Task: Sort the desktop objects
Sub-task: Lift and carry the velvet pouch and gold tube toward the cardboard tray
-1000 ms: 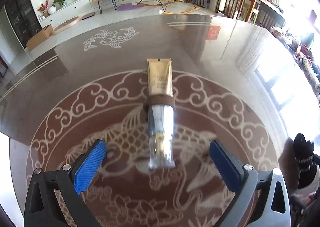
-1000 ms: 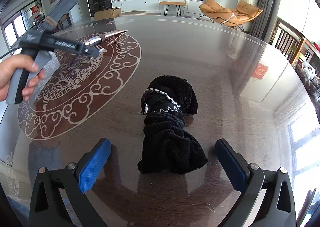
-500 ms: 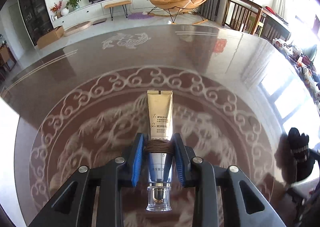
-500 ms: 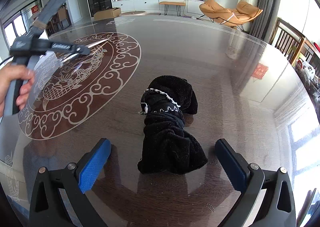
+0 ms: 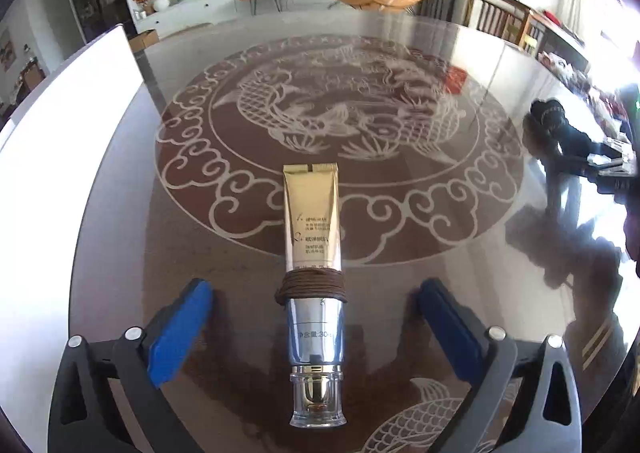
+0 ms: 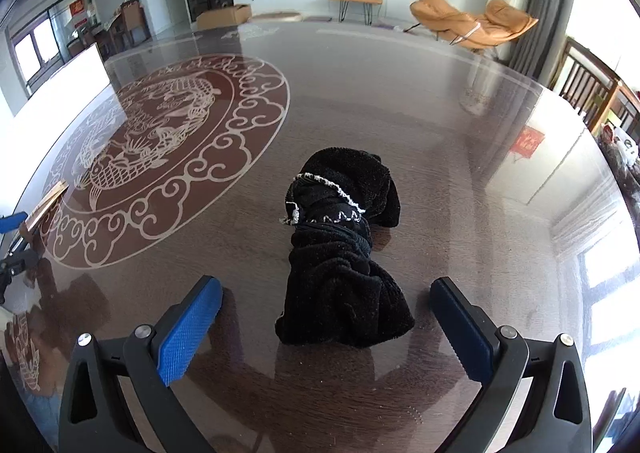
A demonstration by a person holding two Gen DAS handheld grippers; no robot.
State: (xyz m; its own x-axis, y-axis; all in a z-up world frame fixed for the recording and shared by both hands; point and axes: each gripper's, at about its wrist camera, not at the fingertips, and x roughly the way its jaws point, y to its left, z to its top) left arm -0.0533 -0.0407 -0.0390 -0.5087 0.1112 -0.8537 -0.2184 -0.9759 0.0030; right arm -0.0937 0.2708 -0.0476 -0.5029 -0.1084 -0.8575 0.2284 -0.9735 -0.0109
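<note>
Left hand-held gripper (image 5: 314, 327) jaws just opened, apart beside tube (image 5: 314, 253), print blurred

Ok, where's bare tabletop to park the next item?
Bare patches: the fish medallion beyond the gold tube, and the dark wood past the black cloth bundle. Crowded: between each open gripper's pads, and the white board edge.

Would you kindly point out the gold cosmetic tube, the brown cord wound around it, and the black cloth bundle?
Gold cosmetic tube (image 5: 312, 221): left wrist view, on its gold upper body.
Brown cord (image 5: 311, 284): left wrist view, on the middle of the winding.
Black cloth bundle (image 6: 340, 285): right wrist view, on its lower fluffy half.
</note>
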